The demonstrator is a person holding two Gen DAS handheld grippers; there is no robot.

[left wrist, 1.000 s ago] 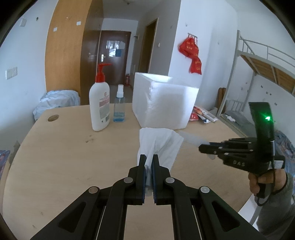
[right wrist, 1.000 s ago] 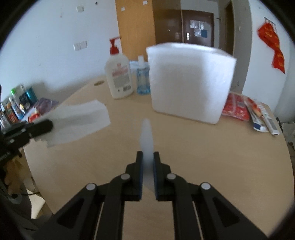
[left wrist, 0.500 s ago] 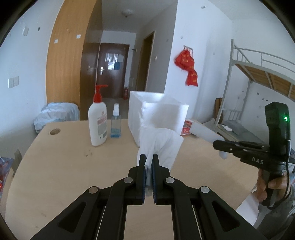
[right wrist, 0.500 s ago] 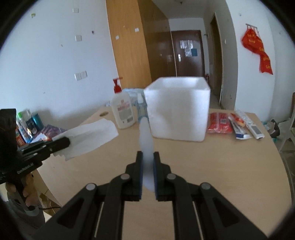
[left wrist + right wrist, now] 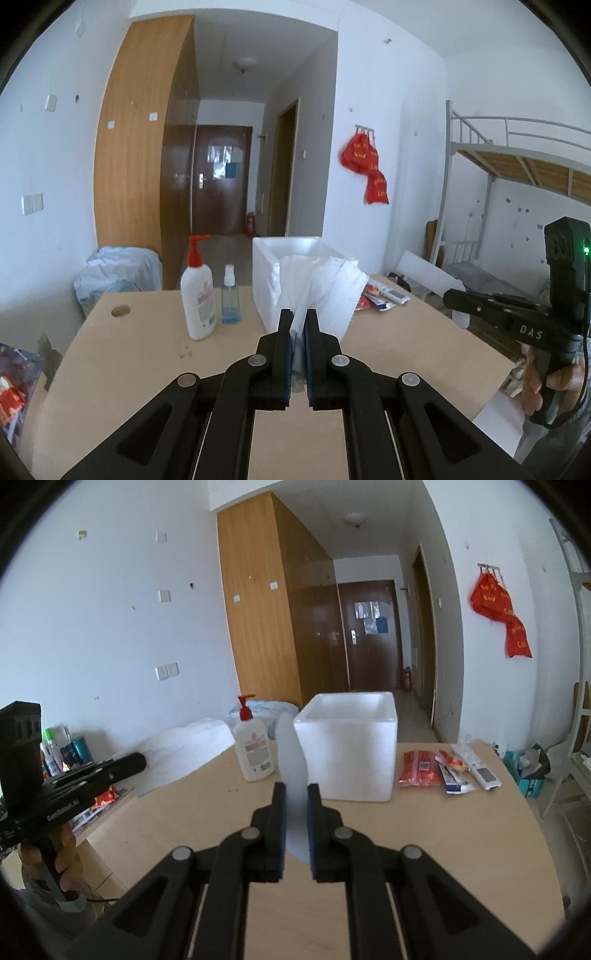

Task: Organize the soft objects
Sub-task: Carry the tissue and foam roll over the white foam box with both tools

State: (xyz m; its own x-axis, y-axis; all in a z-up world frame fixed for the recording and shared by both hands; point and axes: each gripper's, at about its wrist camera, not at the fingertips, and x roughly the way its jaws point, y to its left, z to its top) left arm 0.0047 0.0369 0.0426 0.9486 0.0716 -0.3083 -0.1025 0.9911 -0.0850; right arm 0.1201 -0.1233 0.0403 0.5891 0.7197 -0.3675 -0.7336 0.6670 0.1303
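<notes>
Two handheld grippers are raised above a light wooden table [image 5: 122, 369], each clamped on white tissue. The left gripper [image 5: 298, 325] has its jaws pressed on the bottom edge of a white tissue [image 5: 325, 291], which fans upward and outward from between the pads and hangs in front of an open white foam box [image 5: 264, 280] standing on the table. From the right wrist camera, that same sheet [image 5: 184, 753] spreads out beyond the tip of the left gripper [image 5: 133, 764] at the left of the frame, clear of the tabletop. The right gripper [image 5: 295, 805] is pinched on a narrow, blurred strip of white tissue [image 5: 291, 757] that stands up between its pads; whether this is a separate sheet or the far edge of the first cannot be told. In the left wrist view the right gripper [image 5: 452, 297] is held off the table's right side. A white pump bottle [image 5: 197, 299] with a red top and a small clear spray bottle [image 5: 229, 299] stand just left of the foam box, and red snack packets [image 5: 419, 770] lie to its right.
</notes>
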